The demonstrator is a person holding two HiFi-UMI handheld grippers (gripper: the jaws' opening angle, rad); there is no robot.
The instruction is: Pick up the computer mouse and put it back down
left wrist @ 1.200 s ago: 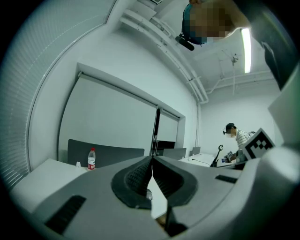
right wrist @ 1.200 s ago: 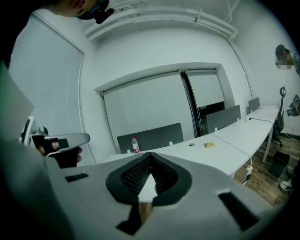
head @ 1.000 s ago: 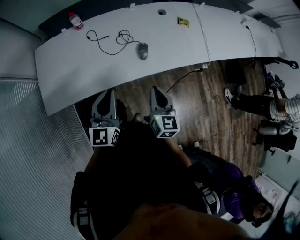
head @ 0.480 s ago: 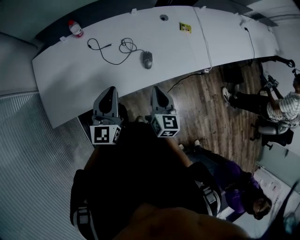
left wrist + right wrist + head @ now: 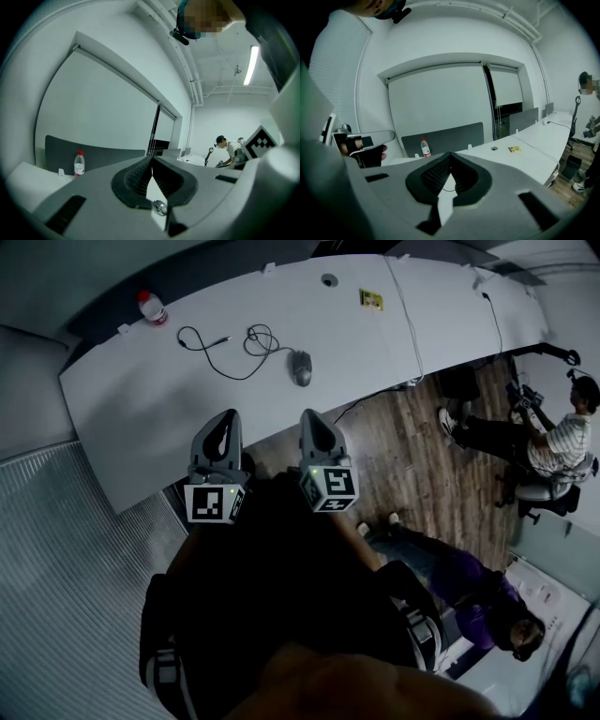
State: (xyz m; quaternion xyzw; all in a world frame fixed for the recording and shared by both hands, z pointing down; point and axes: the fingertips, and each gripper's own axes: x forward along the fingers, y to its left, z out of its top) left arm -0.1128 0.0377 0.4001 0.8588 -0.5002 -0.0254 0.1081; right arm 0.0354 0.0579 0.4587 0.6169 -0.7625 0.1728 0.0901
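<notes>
Short of the mouse [image 5: 301, 367], the left gripper [image 5: 223, 420] and right gripper [image 5: 313, 418] (both clenched, empty) must be opened first.

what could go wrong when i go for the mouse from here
1. The left gripper and right gripper are both shut and empty, short of the table. Reaching the mouse without opening would likely knock it aside.
2. The cable coiled beside the mouse seems to run to it, so a lift may drag or snag it.
</notes>
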